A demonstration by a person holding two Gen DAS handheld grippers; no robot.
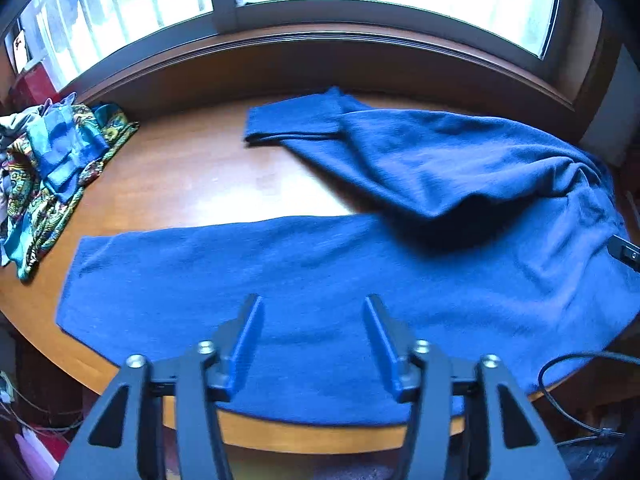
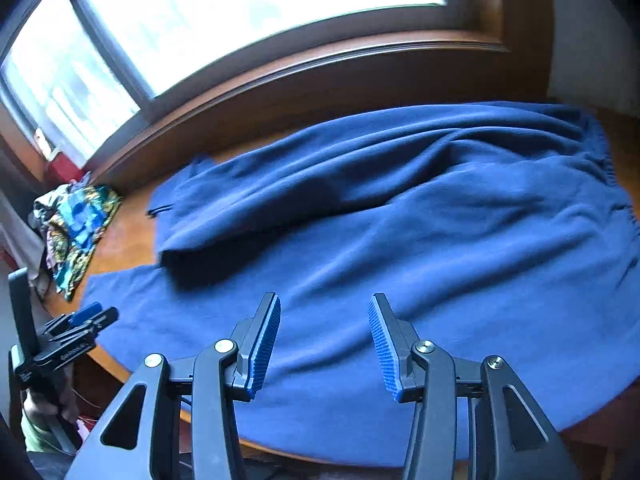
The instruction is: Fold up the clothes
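From the left wrist, the left gripper (image 1: 312,308) hangs with fingers spread over blue trousers (image 1: 360,280) laid across the table (image 1: 192,184), patterned clothes (image 1: 52,172) far left. From the right wrist, the right gripper (image 2: 325,308) is likewise spread and empty above the trousers (image 2: 440,260), one leg folded over.

A round wooden bench (image 1: 192,184) is standing in front of a window sill, its orange-brown top catching a bright glare near the middle. A pair of dark blue trousers (image 1: 360,280) is lying directly on it, covering most of the near and right side; one leg is stretching flat along the near edge toward the left, the other is angling toward the far side and ending in a cuff. A pile of patterned, multicoloured clothes (image 1: 52,168) is sitting at the bench's far left edge, apart from the trousers
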